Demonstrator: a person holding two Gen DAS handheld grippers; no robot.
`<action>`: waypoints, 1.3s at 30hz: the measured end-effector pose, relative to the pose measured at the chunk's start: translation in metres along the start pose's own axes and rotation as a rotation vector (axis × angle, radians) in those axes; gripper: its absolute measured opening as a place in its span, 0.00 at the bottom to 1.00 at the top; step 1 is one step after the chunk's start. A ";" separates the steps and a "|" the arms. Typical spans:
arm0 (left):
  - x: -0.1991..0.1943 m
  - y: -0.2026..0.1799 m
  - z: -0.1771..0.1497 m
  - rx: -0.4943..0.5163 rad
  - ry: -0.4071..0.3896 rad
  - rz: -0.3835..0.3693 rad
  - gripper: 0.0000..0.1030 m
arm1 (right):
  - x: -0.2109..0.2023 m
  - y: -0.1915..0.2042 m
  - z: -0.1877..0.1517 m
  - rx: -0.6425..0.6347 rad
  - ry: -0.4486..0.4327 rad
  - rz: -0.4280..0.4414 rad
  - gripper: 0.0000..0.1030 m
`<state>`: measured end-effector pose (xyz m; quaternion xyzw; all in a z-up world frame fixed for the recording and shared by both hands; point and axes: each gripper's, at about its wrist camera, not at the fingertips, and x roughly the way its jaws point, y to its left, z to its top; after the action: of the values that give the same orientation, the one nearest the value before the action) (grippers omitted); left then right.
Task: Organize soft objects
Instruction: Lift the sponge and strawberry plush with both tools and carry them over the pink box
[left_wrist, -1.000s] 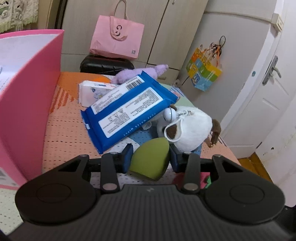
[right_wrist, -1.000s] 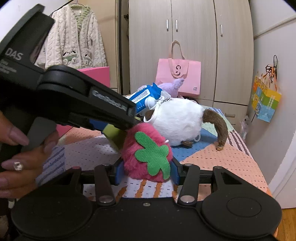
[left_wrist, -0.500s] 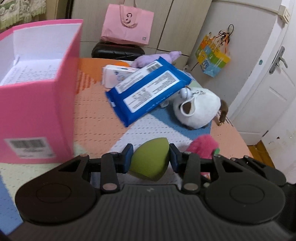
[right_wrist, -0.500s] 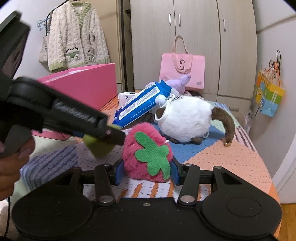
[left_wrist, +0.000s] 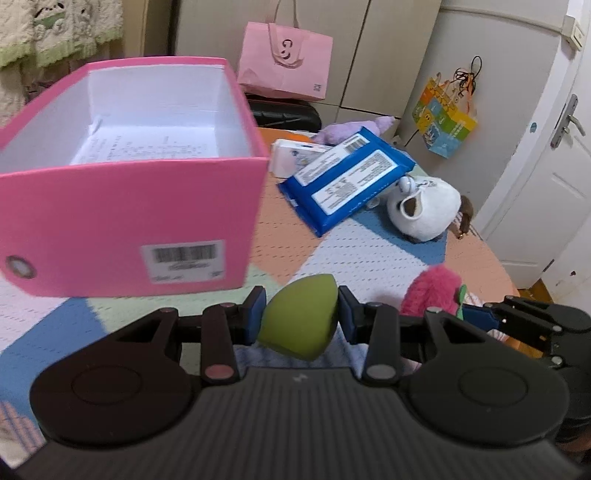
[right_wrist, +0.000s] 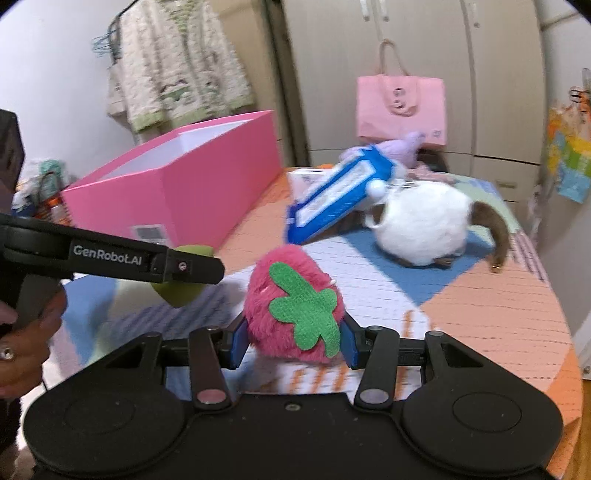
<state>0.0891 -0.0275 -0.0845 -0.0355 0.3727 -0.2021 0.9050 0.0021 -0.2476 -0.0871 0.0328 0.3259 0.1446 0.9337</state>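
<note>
"GenRobot.AI" was printed on the left gripper (left_wrist: 301, 314), by which a smooth green teardrop sponge (left_wrist: 299, 317) was pinched just before the pink cardboard box (left_wrist: 129, 221), labelled with a barcode. A fuzzy pink strawberry plush (right_wrist: 295, 306) with a green felt leaf was clamped by the right gripper (right_wrist: 293, 341) above the patchwork cover (right_wrist: 480, 314).

Matt pink cardboard box (left_wrist: 129, 225) on a woven patchwork cloth (left_wrist: 354, 254); fuzzy pink strawberry plush (right_wrist: 295, 306), smooth green sponge (left_wrist: 299, 321), glossy blue plastic pack (left_wrist: 347, 181).
</note>
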 end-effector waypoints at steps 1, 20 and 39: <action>-0.004 0.003 -0.001 0.001 0.004 0.004 0.39 | -0.001 0.004 0.000 -0.009 0.006 0.016 0.52; -0.086 0.048 0.000 0.002 0.021 -0.022 0.39 | -0.028 0.091 0.030 -0.211 0.035 0.293 0.52; -0.087 0.093 0.114 0.008 -0.120 0.032 0.39 | 0.011 0.121 0.127 -0.400 -0.096 0.200 0.53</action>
<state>0.1431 0.0818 0.0354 -0.0381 0.3175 -0.1867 0.9289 0.0587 -0.1246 0.0250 -0.1138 0.2410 0.2963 0.9172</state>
